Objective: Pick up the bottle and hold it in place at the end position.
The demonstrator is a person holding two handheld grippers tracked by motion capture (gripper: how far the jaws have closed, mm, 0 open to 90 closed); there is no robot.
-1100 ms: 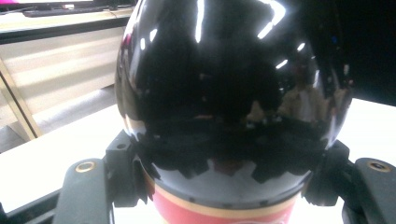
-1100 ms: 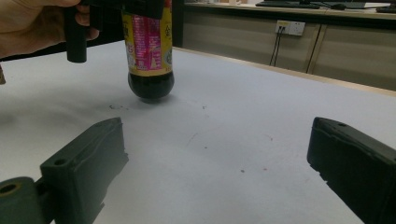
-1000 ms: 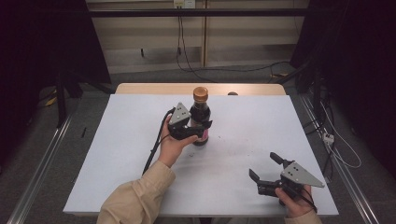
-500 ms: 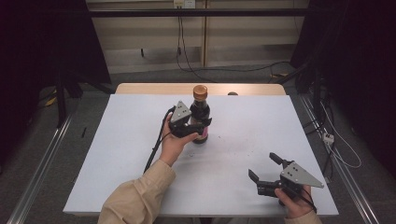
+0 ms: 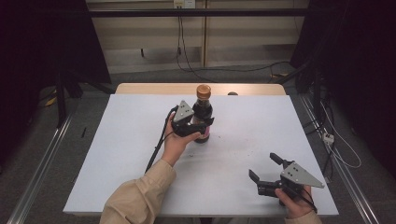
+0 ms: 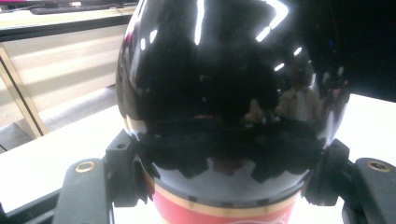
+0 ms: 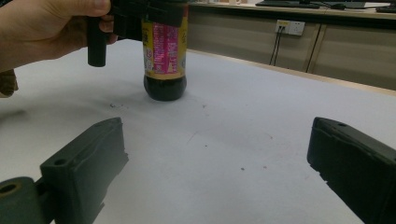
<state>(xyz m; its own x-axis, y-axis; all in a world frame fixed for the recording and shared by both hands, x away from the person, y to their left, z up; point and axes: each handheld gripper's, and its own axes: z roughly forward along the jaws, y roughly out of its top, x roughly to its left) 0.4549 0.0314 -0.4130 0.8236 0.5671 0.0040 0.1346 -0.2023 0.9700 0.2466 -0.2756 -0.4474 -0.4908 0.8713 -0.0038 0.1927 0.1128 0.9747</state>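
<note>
In the high view, the left gripper (image 5: 198,127) is clamped around a dark bottle (image 5: 203,112) standing upright on the white table (image 5: 121,154). The right gripper (image 5: 265,171) rests well apart, near the table's front edge, jaws spread and empty.

In the left gripper view, the bottle (image 6: 224,93) sits squeezed between both jaws.

In the right gripper view, the bottle (image 7: 164,51) stands ahead of the open jaws, held by the left gripper (image 7: 140,14).
</note>
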